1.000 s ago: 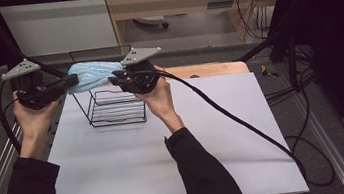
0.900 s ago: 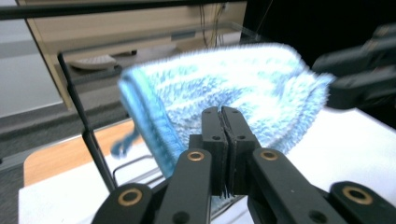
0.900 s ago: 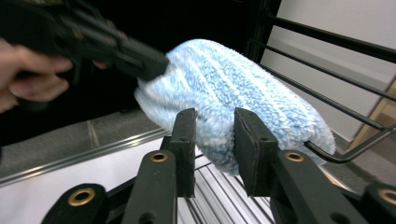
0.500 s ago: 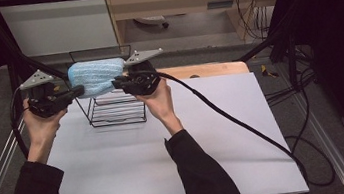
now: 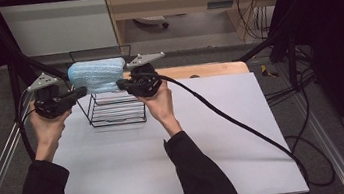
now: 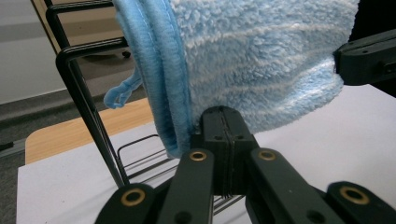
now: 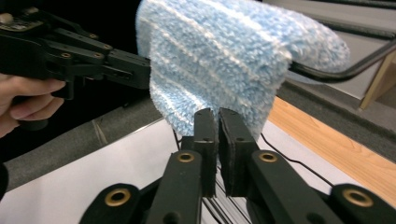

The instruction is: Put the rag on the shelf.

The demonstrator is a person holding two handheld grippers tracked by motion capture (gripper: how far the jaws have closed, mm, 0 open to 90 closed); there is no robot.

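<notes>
A fluffy blue towel (image 5: pixel 96 75) was draped over the top bar of a black wire rack (image 5: pixel 113 109) at the far side of the white table (image 5: pixel 206 143). The towel hung down on both sides of the bar, so most of the hanging job looked done.

The left gripper (image 5: pixel 78 93) was held at the towel's left end. In the left gripper view its jaws were pressed together just under the bottom edge of the towel (image 6: pixel 261 60), by the thick blue hem. It could not be told for sure whether any cloth was pinched between them.

The right gripper (image 5: pixel 122 84) was held at the towel's right end. In the right gripper view its jaws were nearly together, with a thin gap, right below the towel (image 7: pixel 219 60). A pinch of cloth could not be made out there either.

The rack's bar (image 7: pixel 345 70) was seen poking out from under the towel.

It was judged that little was left to do: the towel may need to be tugged straight, and then both grippers taken away.
</notes>
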